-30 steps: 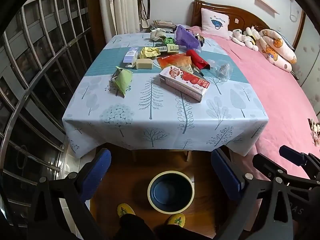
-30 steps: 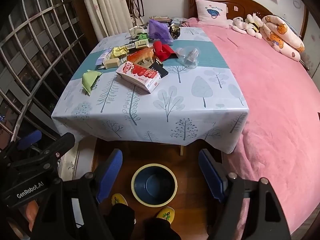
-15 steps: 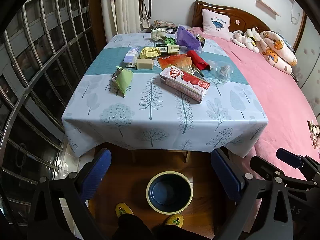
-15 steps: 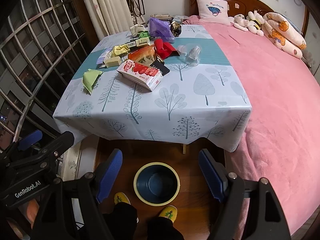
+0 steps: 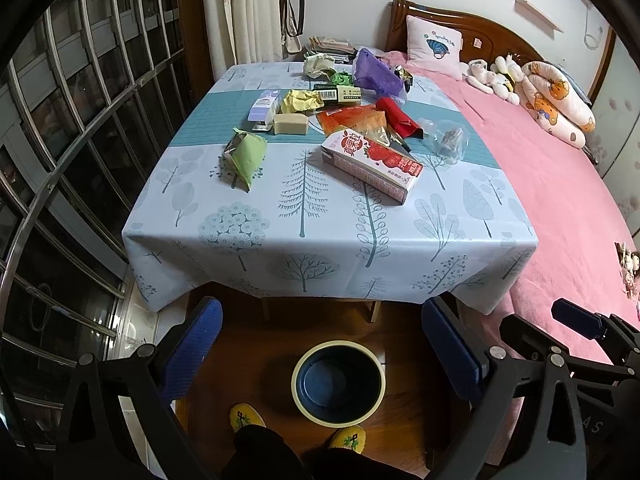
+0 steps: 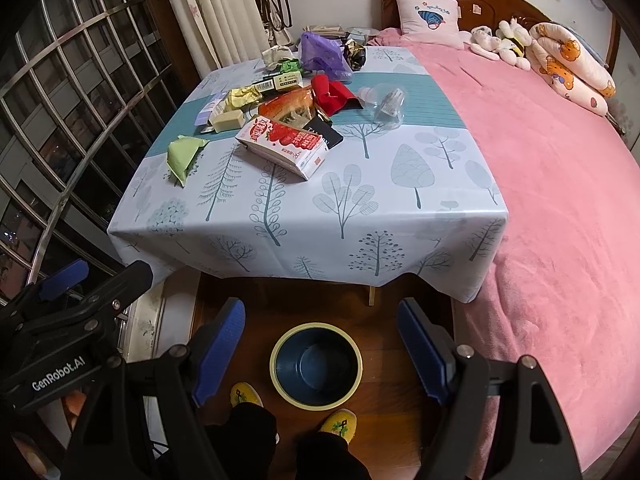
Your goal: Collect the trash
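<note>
Drifting slightly vs 1 s ago, little else changed: left gripper (image 5: 320, 344) & right gripper (image 6: 320, 344) hang w/ fingers spread, empty, above bin (image 5: 338, 383) on floor. Trash (milk carton (image 5: 372, 162), green wrapper (image 5: 245, 156)) untouched mid-worktop (image 5: 320, 240); collecting not begun.

The left gripper (image 5: 320, 348) hangs with its blue-padded fingers (image 5: 192, 344) spread wide above a round dark-blue bin with a cream rim (image 5: 338, 416) on the wooden floor. In front stands a table with a pale blue tree-print cloth (image 5: 320, 240). On it lie a strawberry-printed pink carton (image 5: 372, 164), a folded green wrapper (image 5: 246, 156), a red pouch (image 5: 396, 116) and a purple plastic bag (image 5: 376, 72). The right gripper (image 5: 580, 324) shows at the right edge; I cannot tell if it is open.
</note>
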